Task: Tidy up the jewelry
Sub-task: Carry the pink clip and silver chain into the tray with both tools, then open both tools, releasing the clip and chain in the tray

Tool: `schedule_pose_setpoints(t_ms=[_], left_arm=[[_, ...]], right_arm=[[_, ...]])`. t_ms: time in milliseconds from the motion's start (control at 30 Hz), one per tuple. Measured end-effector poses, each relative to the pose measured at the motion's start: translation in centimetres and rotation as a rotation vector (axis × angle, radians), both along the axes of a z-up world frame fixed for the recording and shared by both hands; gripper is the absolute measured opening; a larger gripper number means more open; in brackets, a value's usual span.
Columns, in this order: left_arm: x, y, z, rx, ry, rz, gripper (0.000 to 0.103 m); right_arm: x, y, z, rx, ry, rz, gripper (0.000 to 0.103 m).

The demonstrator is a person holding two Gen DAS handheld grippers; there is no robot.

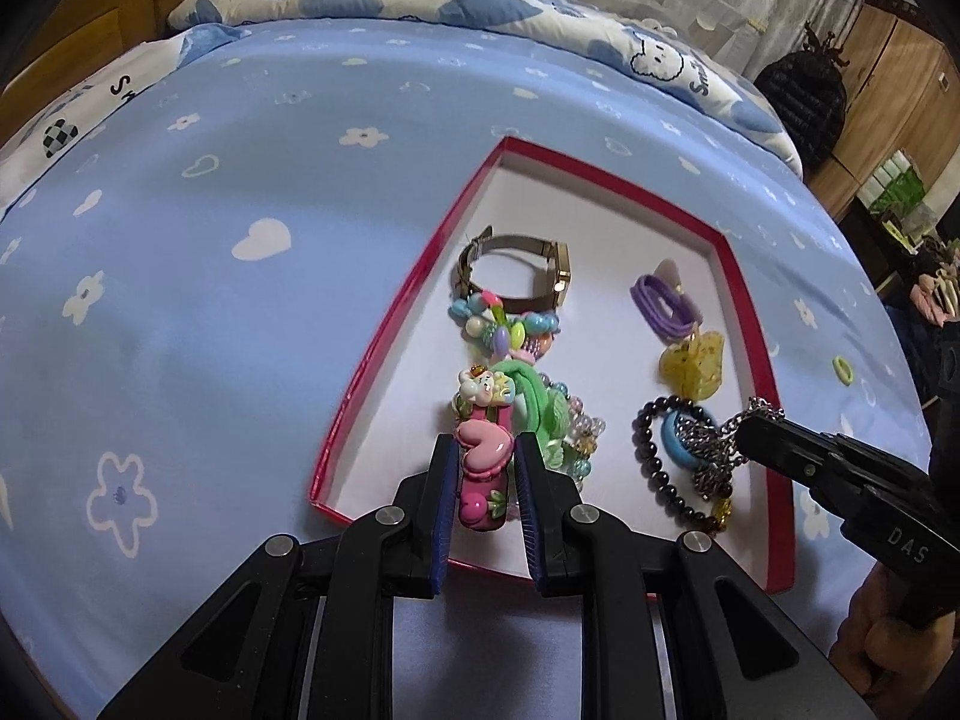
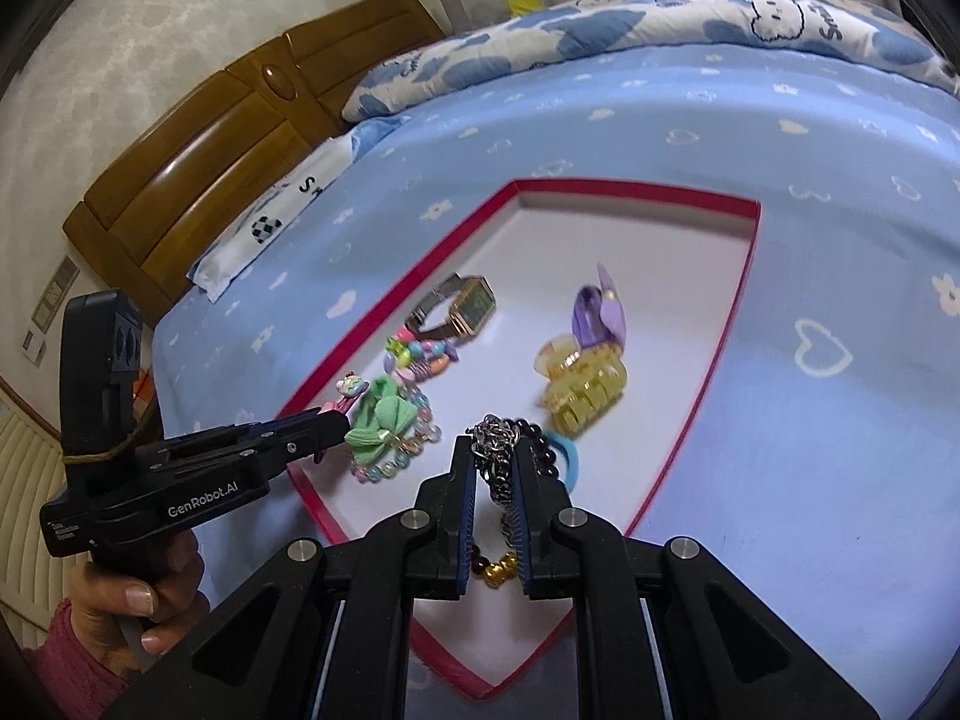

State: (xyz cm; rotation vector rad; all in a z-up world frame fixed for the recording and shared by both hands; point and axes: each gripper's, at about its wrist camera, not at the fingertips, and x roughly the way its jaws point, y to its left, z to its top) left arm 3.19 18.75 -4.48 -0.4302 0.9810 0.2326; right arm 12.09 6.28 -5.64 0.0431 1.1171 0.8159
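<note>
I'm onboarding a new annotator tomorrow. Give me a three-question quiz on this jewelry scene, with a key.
1. True or false: the left gripper is shut on the pink hair clip.
2. What does the right gripper hold? A) silver chain B) watch C) purple hair tie
3. Fill in: the yellow claw clip lies inside the red-rimmed ____.

Key:
1. True; its jaws press the clip on both sides.
2. A; the silver chain hangs between the jaws, while the watch and purple hair tie lie farther back.
3. Box.

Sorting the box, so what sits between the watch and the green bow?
A colourful bead bracelet lies between watch and green bow, seen from the right wrist.
</note>
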Motion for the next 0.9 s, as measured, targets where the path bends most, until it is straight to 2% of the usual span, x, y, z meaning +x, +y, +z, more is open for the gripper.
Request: schedule_pose_setpoints(t_ms=[267, 400, 667, 833, 900], left_arm=[[0.1, -0.2, -0.2, 0.003, 0.007, 0.005, 0.02], [0.2, -0.2, -0.2, 0.003, 0.008, 0.006, 0.02], [0.1, -0.3, -0.3, -0.004, 0.007, 0.009, 0.023], [-0.2, -0.4, 0.0, -0.006, -0.008, 0.014, 0.036], [-0.3, -0.5, 0.0, -0.006, -0.011, 0.015, 0.038]], right_arm=[[0.2, 0.1, -1.5, -0.023, 0.036, 0.005, 0.011], [0.4, 0.0, -1.6, -0.019, 0.043, 0.005, 0.014], [0.4, 0.1, -1.7, -0.023, 0.038, 0.004, 0.015], [0.4, 0.0, -1.6, -0.025, 0.041, 0.002, 0.016], [0.4, -0.1, -1.6, -0.024, 0.045, 0.002, 0.017]])
